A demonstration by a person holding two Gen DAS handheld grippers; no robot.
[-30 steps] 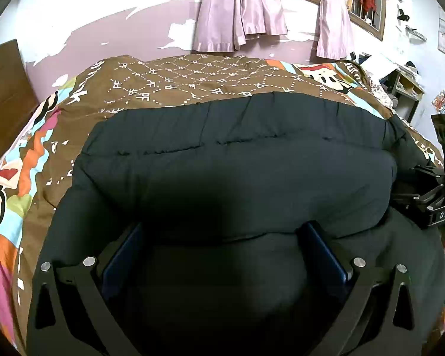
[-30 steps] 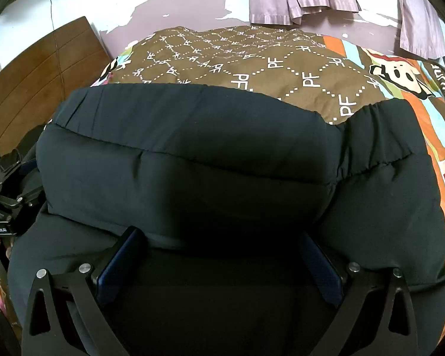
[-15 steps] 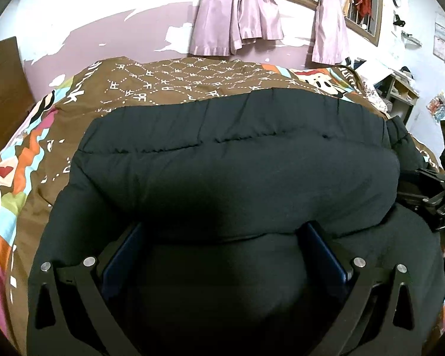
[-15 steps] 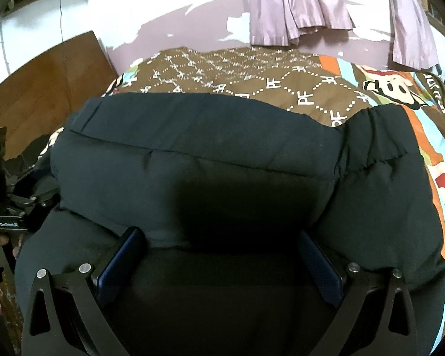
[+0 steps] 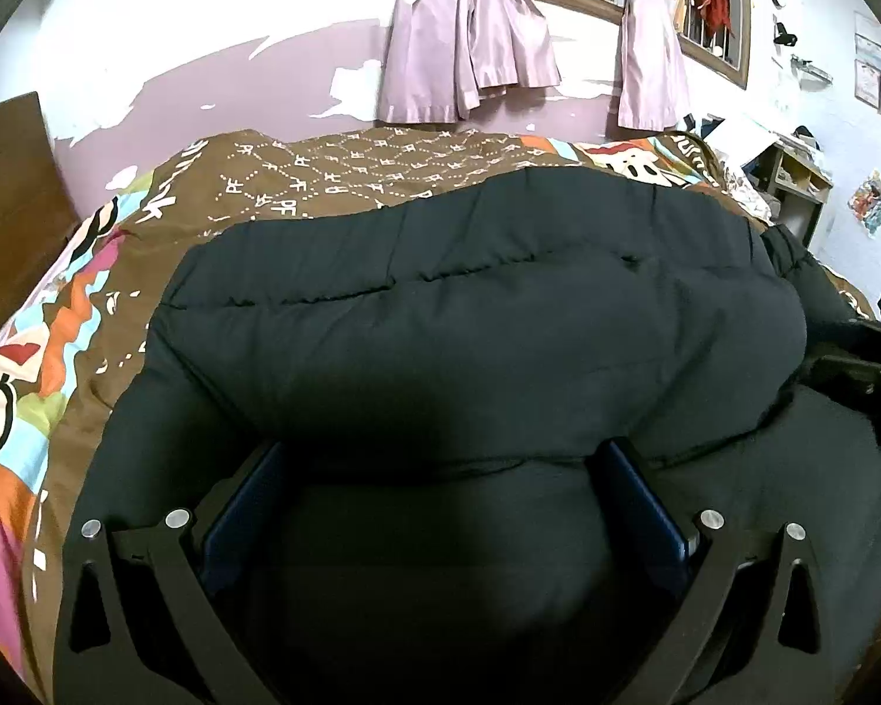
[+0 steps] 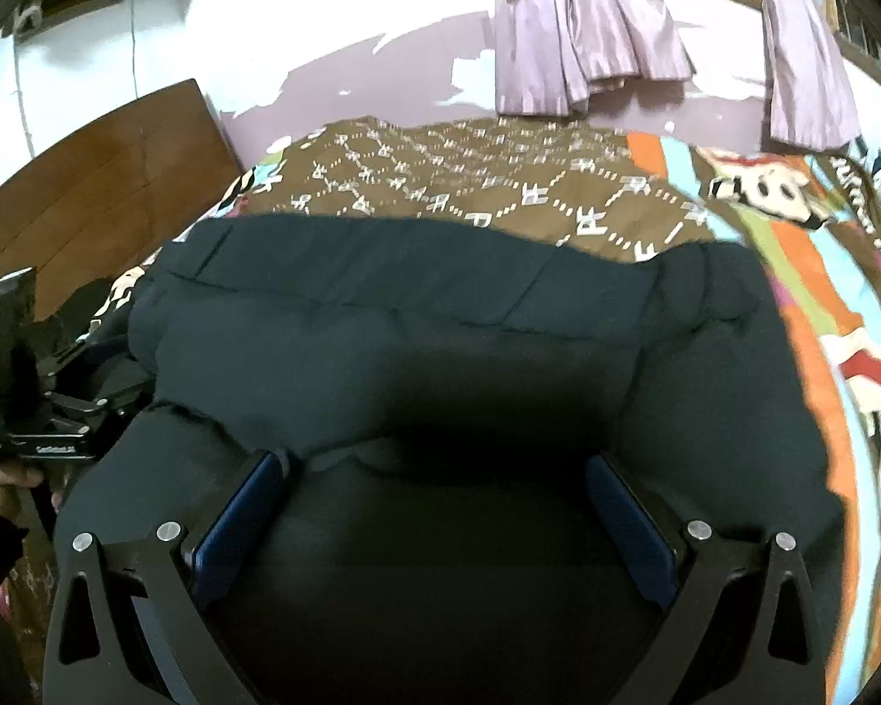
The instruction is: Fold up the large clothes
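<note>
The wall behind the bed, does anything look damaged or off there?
Yes. The wall has purple paint peeling in ragged patches, baring white above the bed and under the curtains. The curtains are bunched and knotted, not hanging straight. The black jacket on the bed shows no damage.

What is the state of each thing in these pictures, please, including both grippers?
Black padded jacket: lying on the bed, one thick layer folded over another.
Left gripper: jaws wide apart, jacket bulk between them, grip unclear.
Right gripper: jaws wide apart, jacket bulk between them, grip unclear.
Bedspread: spread flat under the jacket.
Curtains: gathered and knotted, window uncovered.
</note>
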